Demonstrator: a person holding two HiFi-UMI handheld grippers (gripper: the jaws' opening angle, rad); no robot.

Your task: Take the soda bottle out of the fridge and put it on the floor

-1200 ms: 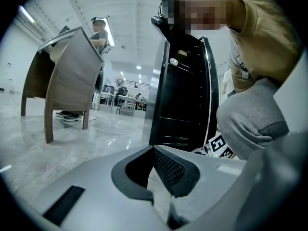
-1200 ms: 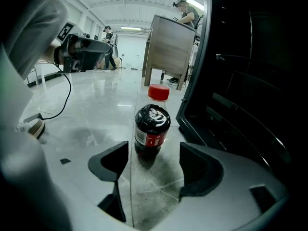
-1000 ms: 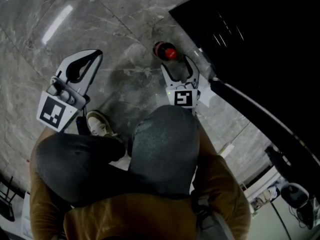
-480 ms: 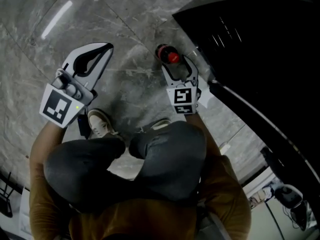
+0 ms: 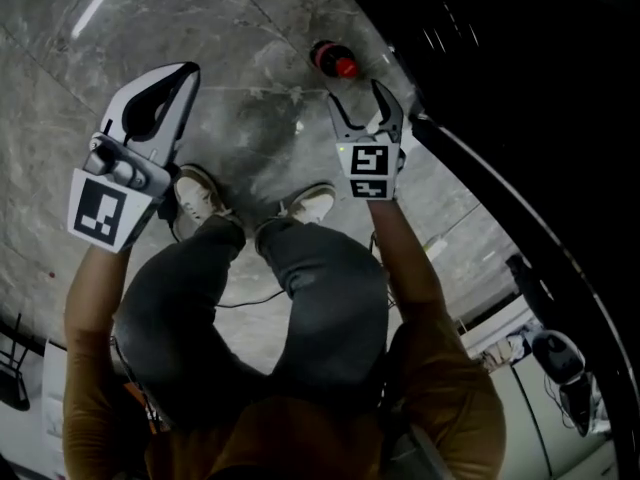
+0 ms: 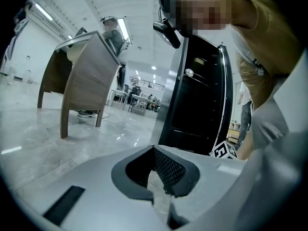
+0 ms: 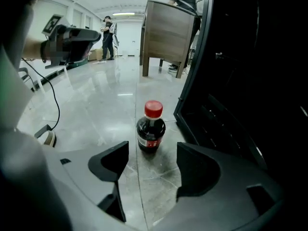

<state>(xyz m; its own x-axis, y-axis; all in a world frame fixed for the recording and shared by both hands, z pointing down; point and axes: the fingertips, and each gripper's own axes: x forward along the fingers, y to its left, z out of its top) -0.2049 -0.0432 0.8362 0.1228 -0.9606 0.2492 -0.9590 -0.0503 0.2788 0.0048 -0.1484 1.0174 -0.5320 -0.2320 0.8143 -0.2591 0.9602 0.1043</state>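
Observation:
The soda bottle [image 5: 333,60], dark with a red cap, stands upright on the grey marble floor just in front of the black fridge [image 5: 520,88]. My right gripper [image 5: 356,98] is open a short way behind it, not touching. In the right gripper view the bottle [image 7: 150,129] stands beyond the spread jaws of the right gripper [image 7: 151,153], with the fridge [image 7: 250,81] to the right. My left gripper [image 5: 168,88] hangs at the left with its jaws together and nothing in them. The left gripper view has the left gripper [image 6: 161,182] shut, facing the fridge [image 6: 202,105].
The person's two shoes [image 5: 200,193] [image 5: 312,204] stand on the floor between the grippers. A wooden desk [image 7: 168,32] stands further back, also in the left gripper view as the desk [image 6: 82,76]. A black cable [image 7: 53,97] lies on the floor at the left. Other people stand far off.
The right gripper has drawn back from the bottle, which stays standing on the floor. The person's legs have straightened and both grippers have risen.

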